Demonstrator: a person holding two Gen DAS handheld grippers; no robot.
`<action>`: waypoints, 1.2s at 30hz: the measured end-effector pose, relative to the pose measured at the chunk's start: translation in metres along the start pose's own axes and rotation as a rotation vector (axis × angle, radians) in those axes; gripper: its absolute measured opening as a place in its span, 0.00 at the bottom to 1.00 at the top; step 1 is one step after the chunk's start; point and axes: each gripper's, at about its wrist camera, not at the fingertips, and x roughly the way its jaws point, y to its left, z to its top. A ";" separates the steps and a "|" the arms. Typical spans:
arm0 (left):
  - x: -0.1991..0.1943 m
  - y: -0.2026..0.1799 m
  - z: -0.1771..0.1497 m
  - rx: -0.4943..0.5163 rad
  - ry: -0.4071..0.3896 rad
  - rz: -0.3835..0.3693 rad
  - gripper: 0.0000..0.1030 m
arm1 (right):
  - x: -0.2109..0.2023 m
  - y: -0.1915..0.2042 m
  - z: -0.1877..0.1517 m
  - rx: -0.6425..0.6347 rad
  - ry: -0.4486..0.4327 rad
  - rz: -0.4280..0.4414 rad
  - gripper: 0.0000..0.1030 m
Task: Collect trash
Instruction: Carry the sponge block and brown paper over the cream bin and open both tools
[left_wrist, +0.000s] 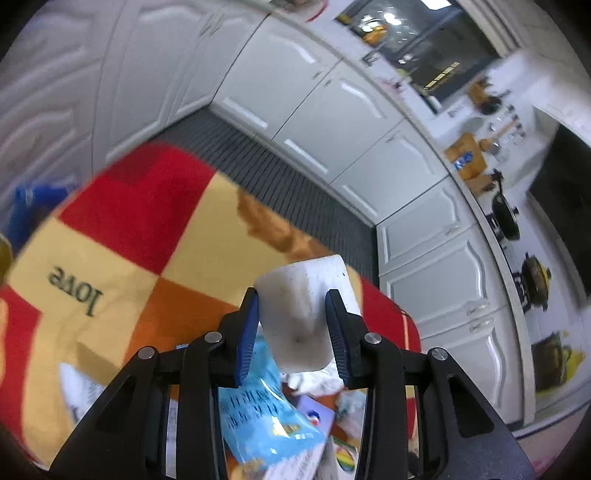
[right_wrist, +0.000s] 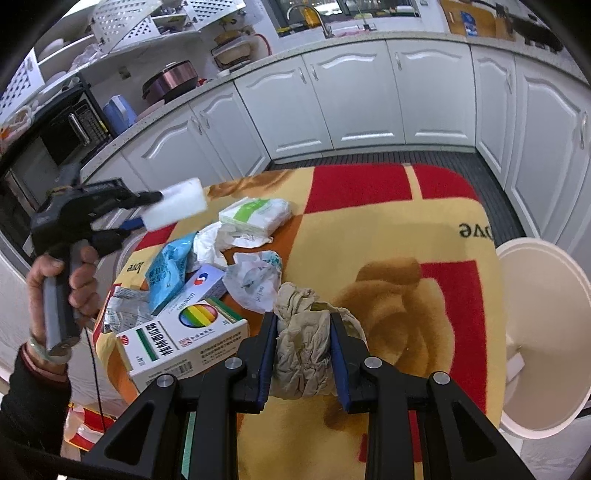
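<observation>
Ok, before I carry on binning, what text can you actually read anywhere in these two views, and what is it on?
"love" on the tablecloth, upside down in the left wrist view.
"love", partly cut off at the cloth's far edge in the right wrist view, also upside down.
Large Chinese characters on the white medicine box: too distorted to read.
Print on the blue packet, the small white box and the plastic bag: too small.

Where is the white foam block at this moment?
The white foam block sits between the jaws of the left gripper, lifted above the blue packet at the table's left side in the right wrist view.
</observation>
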 end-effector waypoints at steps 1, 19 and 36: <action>-0.008 -0.009 -0.003 0.037 -0.007 0.004 0.33 | -0.002 0.001 0.000 -0.001 -0.004 0.001 0.26; -0.026 -0.129 -0.108 0.470 -0.023 0.081 0.33 | -0.061 -0.002 0.001 -0.013 -0.139 -0.061 0.26; 0.008 -0.218 -0.185 0.655 0.026 0.038 0.33 | -0.115 -0.072 -0.011 0.101 -0.232 -0.181 0.26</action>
